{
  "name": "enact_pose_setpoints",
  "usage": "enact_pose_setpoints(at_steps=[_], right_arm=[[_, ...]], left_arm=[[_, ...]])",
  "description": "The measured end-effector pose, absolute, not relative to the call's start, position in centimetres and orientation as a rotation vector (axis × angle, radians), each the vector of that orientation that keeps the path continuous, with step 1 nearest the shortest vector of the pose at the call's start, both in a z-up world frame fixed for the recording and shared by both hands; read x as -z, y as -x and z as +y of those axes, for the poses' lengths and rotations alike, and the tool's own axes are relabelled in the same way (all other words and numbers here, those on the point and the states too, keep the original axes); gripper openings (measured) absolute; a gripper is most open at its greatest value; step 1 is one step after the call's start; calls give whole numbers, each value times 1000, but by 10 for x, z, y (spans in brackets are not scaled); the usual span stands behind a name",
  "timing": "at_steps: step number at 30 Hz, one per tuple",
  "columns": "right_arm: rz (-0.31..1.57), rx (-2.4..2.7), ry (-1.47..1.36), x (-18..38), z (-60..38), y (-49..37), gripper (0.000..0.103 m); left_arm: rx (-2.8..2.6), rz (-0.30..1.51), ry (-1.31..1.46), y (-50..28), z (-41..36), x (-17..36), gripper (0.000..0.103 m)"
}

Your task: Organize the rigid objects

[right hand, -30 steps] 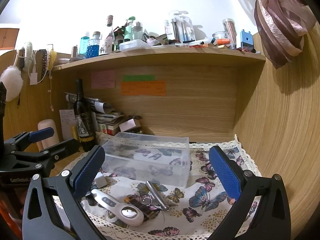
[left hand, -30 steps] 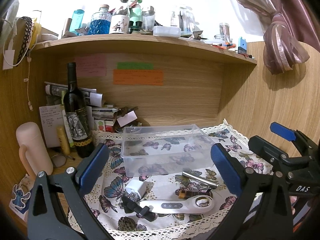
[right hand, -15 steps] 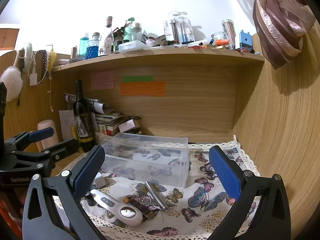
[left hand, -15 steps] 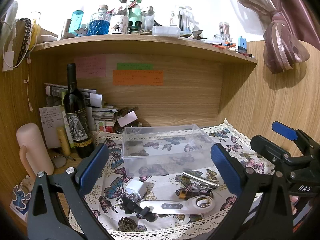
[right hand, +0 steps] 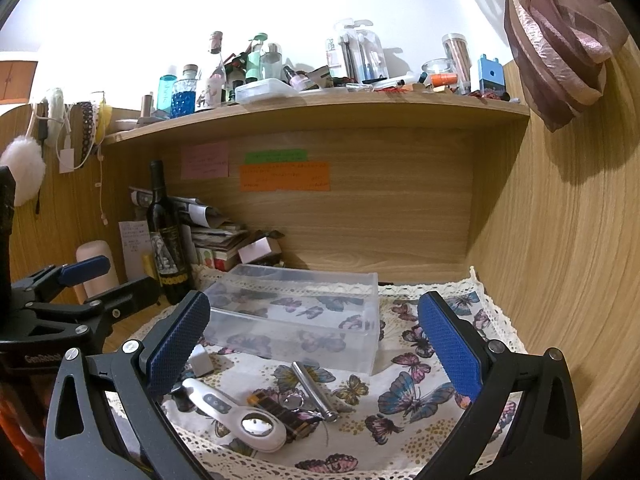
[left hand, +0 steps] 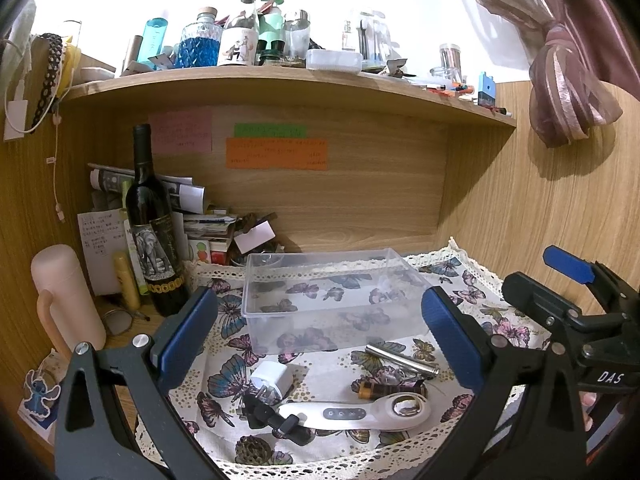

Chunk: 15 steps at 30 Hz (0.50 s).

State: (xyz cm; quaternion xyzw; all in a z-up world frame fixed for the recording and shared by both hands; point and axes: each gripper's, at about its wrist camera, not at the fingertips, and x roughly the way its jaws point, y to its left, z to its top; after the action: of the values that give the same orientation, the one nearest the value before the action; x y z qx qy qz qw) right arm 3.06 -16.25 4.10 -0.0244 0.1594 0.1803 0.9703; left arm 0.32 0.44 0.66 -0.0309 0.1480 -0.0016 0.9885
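Both of your jaws stand spread wide and grip nothing: your left gripper (left hand: 320, 336) and your right gripper (right hand: 314, 338) hover over the butterfly-print cloth (right hand: 420, 396) with its lace edge. Ahead of the jaws sits a clear plastic bin (left hand: 332, 300), rectangular. Nearer you lie a slim steel cylinder (left hand: 402, 360), a white handheld device (left hand: 360, 414) with a round mirrored end, and a white cube charger (left hand: 272, 380).
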Motion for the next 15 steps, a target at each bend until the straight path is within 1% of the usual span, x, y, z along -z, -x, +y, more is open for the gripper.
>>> enact_pose_setpoints(at_steps=[10, 11, 13, 14, 15], right_arm=[[362, -382, 62, -33, -156, -39, 103], [366, -381, 63, -33, -156, -41, 103], [381, -387, 59, -31, -157, -46, 102], [391, -388, 54, -30, -159, -49, 100], [402, -389, 49, -28, -160, -51, 95]], left_arm=[[-5, 301, 63, -6, 6, -1, 102], [-13, 306, 67, -8, 8, 0, 100], [-24, 321, 71, -10, 12, 2, 83], [-27, 339, 80, -13, 16, 4, 82], [-27, 351, 89, -15, 20, 6, 82]])
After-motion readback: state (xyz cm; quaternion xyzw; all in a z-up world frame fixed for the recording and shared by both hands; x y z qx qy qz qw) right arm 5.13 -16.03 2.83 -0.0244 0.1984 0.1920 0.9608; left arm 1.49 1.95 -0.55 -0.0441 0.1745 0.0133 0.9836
